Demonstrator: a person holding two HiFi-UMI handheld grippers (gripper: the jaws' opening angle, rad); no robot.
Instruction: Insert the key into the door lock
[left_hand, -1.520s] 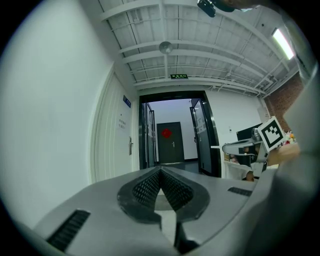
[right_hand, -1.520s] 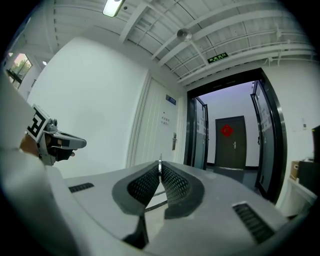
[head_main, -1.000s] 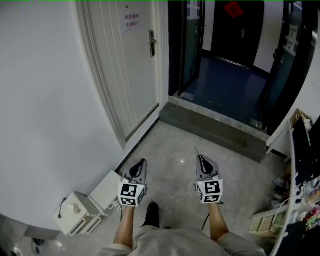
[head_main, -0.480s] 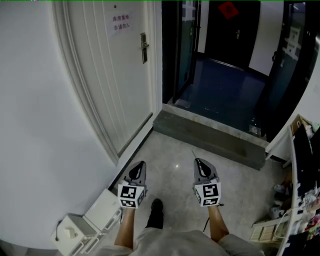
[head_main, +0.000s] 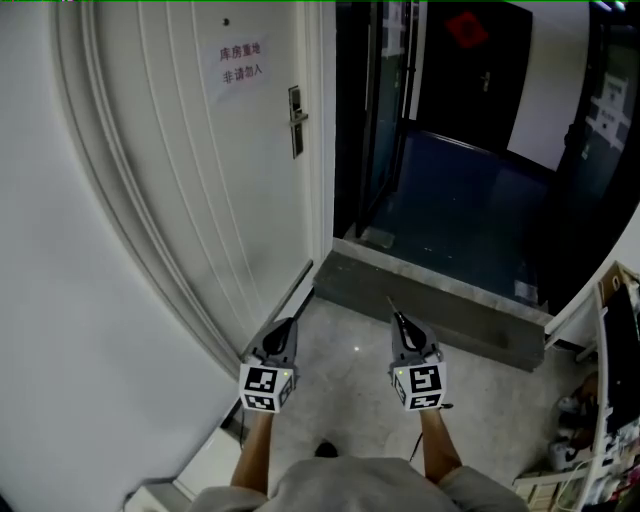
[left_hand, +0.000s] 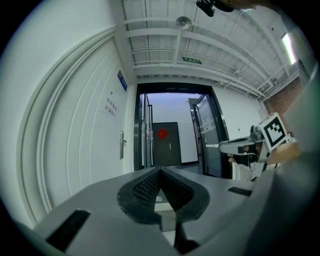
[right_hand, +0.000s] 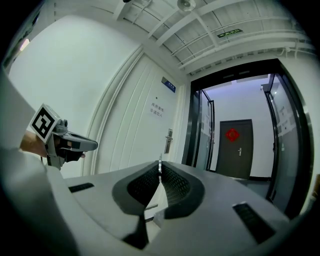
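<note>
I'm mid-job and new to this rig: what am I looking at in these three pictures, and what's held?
No robot: a person carries a two-jaw tool in each hand. One picture comes from a head camera looking down at both; the other two ride on the tools, looking along their jaws. The right tool is shut on a thin key. The left tool is shut and empty. Ahead, left, stands the white door with its lock plate.

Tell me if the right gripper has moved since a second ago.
Yes. The right gripper has advanced toward the grey step; in the head view, the floor gap between them has closed.
</note>
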